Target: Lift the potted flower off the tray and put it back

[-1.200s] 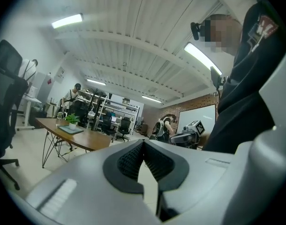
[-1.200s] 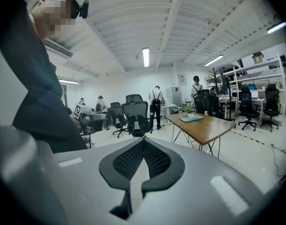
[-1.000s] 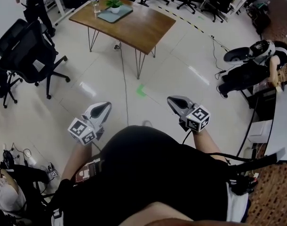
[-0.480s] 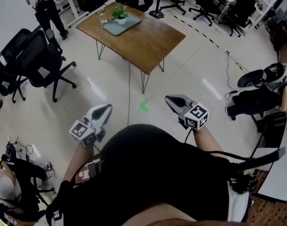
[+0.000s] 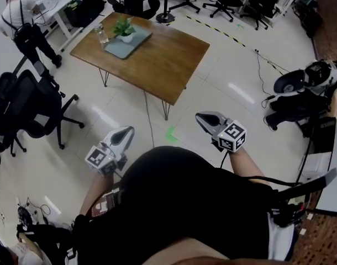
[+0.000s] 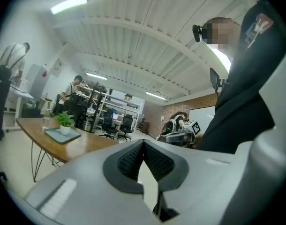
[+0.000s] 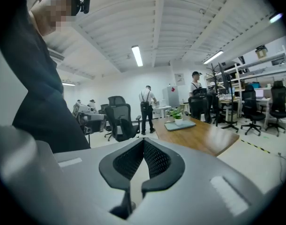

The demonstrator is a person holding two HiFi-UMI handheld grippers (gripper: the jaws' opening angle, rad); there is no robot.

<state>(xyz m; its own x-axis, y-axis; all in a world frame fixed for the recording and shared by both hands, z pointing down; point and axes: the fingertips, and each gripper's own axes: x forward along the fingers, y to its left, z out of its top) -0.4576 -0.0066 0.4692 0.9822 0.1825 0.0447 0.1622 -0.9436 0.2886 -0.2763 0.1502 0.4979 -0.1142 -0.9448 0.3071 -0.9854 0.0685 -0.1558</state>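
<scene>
Well, both grippers are empty, jaws pressed together: the left gripper (image 5: pixel 126 131) and right gripper (image 5: pixel 204 118) hang over the floor (image 5: pixel 229 65), well apart from the table (image 5: pixel 163 59). The potted flower (image 5: pixel 124 28) stands on the tray (image 5: pixel 134 42) by the table's far left edge. Reach in with the jaws shut like this and you'd likely shove it over, or clip the glass (image 5: pixel 102 34) (just beside the tray). Count: one potted flower, one tray, one glass, two grippers.

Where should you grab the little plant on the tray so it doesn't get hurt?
Grab the white pot, not the leaves: it stands upright on the tray, and its round sides suit two jaws. Probably come level from the side away from the glass.
</scene>
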